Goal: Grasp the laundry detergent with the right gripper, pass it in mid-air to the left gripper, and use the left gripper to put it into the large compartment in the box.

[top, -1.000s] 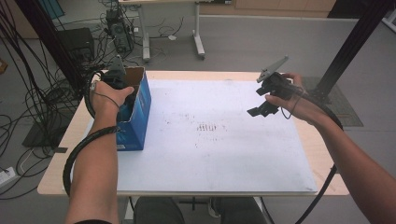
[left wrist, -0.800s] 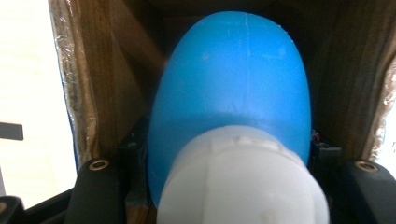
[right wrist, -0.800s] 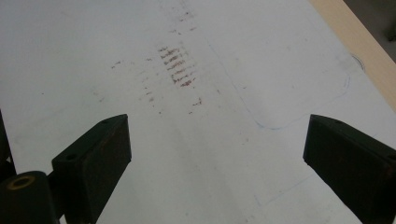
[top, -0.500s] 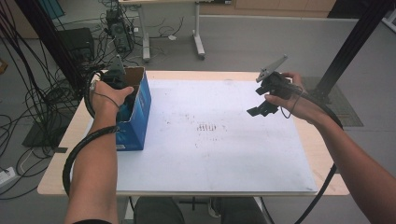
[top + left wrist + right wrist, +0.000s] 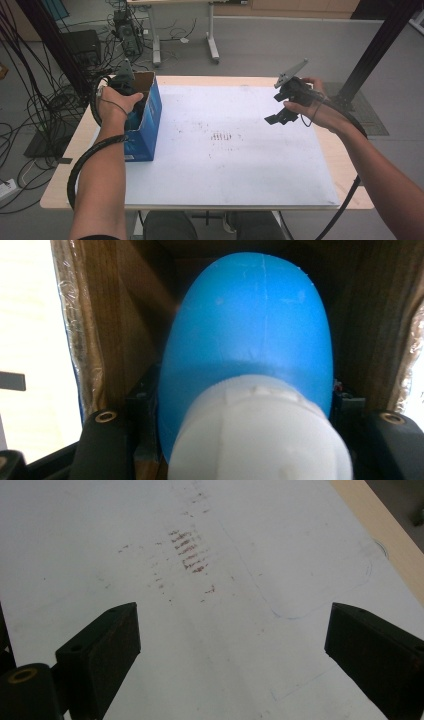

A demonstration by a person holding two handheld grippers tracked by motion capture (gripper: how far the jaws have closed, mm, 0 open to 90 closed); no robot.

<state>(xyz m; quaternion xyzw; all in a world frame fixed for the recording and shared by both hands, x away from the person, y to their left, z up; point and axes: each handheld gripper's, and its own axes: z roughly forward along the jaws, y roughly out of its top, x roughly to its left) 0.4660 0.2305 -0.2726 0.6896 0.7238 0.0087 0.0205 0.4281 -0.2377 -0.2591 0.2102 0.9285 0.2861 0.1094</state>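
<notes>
The left tongs [image 5: 131, 100] are down inside the open blue box [image 5: 150, 120] at the worktop's [image 5: 225, 190] far left edge, closed on a smooth, rounded blue plastic bottle [image 5: 250, 340] with a ridged white cap [image 5: 260, 435]. This looks like the lift-out step; next calls for a straight pull clear of the cardboard walls. The right tongs [image 5: 235, 650] hover wide open and empty above the smudged white sheet [image 5: 150, 530].

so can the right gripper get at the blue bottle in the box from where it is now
Probably not as things stand. The blue bottle sits down inside the blue box with the left gripper around it, while the right gripper hangs open across the white sheet.
</notes>
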